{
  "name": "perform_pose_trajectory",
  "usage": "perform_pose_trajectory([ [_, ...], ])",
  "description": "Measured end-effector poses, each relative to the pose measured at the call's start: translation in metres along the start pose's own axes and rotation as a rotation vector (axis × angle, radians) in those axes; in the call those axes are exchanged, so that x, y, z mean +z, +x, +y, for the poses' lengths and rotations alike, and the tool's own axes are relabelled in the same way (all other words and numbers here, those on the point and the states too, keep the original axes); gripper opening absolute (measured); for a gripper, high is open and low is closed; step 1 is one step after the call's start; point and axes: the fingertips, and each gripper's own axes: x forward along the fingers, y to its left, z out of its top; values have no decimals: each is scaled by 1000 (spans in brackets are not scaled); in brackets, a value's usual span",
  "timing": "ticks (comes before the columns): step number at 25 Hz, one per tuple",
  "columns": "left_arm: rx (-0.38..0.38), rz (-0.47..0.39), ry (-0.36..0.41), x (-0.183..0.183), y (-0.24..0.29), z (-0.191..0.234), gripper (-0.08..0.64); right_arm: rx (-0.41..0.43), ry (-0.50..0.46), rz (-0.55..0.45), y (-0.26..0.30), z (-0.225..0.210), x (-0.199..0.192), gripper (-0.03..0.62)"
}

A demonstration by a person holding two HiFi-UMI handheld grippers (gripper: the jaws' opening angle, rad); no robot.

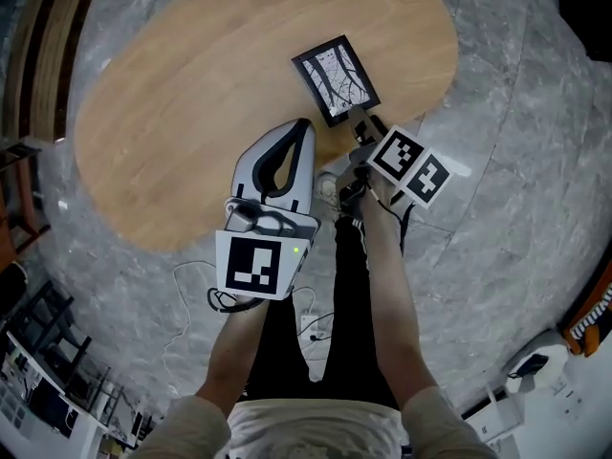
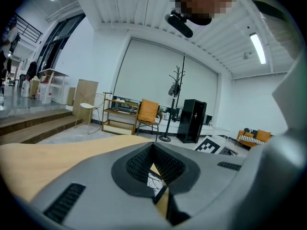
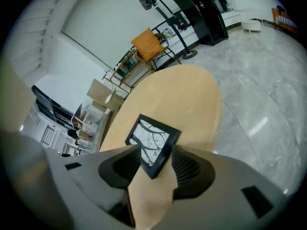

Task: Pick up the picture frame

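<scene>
**Right jaws straddling the frame corner, grip not yet made**

I am looking at the black-edged rectangular picture frame with a branch print (image 1: 337, 79), which is lying flat near the edge of the oval light-wood table (image 1: 172, 113), on the side closest to me. The right gripper (image 1: 360, 122) is pointing down at it with its fingers standing wide. In the right gripper view the frame's near corner (image 3: 153, 145) is sitting between the two dark ribbed pads (image 3: 192, 164), but I am not seeing them press on it.

The left gripper (image 1: 306, 127) is hanging over the table beside the frame with its fingers together and nothing in them.

I am judging this as the approach step, just before the grasp. The next move is calling for the fingers to go lower, so that they take the frame's edges and not only the tip of its corner. Then they must close firmly before any lift. A corner hold is looking risky to me, since the frame could pivot or slip.
</scene>
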Motion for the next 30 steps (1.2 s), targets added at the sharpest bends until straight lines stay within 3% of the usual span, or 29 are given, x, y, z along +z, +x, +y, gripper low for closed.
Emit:
perform_pose_trajectory([
  [7, 14, 24, 2, -13, -7, 8, 8, -167, 21, -26, 14, -23, -4, 198],
  [13, 44, 36, 4, -18, -16, 26, 8, -261, -1, -19, 25, -29, -8, 198],
  [24, 73, 36, -9, -21, -27, 44, 8, -360, -34, -23, 27, -30, -12, 198],
  [30, 73, 45, -9, -23, -30, 48, 8, -421, -4, -45, 23, -36, -10, 187],
])
